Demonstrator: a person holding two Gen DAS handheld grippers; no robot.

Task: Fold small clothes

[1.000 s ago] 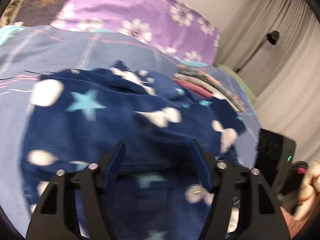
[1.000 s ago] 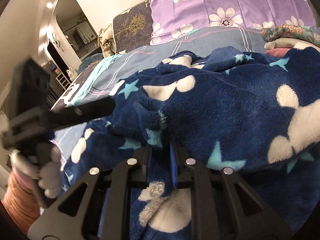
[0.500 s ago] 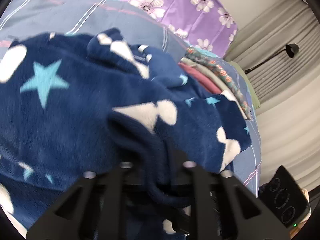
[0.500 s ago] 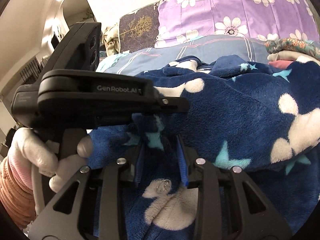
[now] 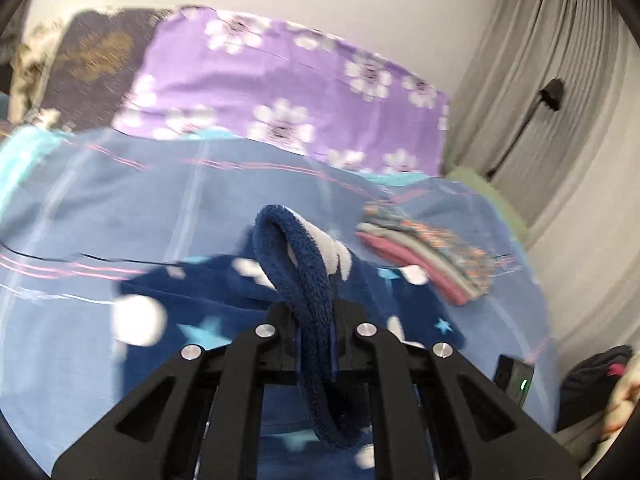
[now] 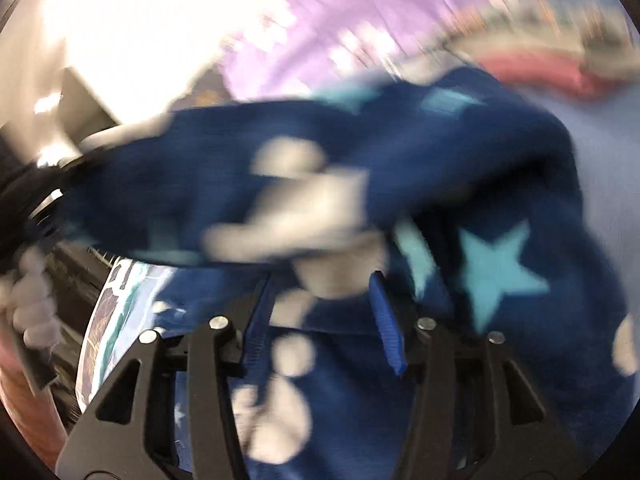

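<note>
I see the navy fleece garment (image 5: 224, 304), printed with white blobs and light-blue stars, partly lying on the blue striped bedsheet (image 5: 120, 200) and partly lifted off it. In my left wrist view a thick rolled hem of it loops up and passes straight between the fingers of the left gripper (image 5: 316, 320), whose jaws are drawn in narrow and pinch that hem. The rest of the fabric trails away onto the sheet beyond the fingers.

My right wrist view is heavily smeared, but it shows what the left cannot: the same fleece (image 6: 460, 184) stretched in a broad band across the frame, above the sheet. The right gripper (image 6: 320, 320) has its blue-padded fingers (image 6: 386, 320) standing moderately apart with fleece bunched between them; through the blur I cannot tell whether the pads actually bear on the cloth. At the left edge of this view I make out a pale gloved hand (image 6: 32, 300) on a dark handle, blurred.

Only the left view gives me the surroundings sharply enough. A stack of folded clothes (image 5: 432, 256), pink and patterned, rests on the sheet just beside the fleece on the right. Behind the sheet stands a purple flowered pillow (image 5: 280, 92), with a dark patterned pillow (image 5: 92, 52) to its left. Grey curtains (image 5: 560, 100) hang at the right.
</note>
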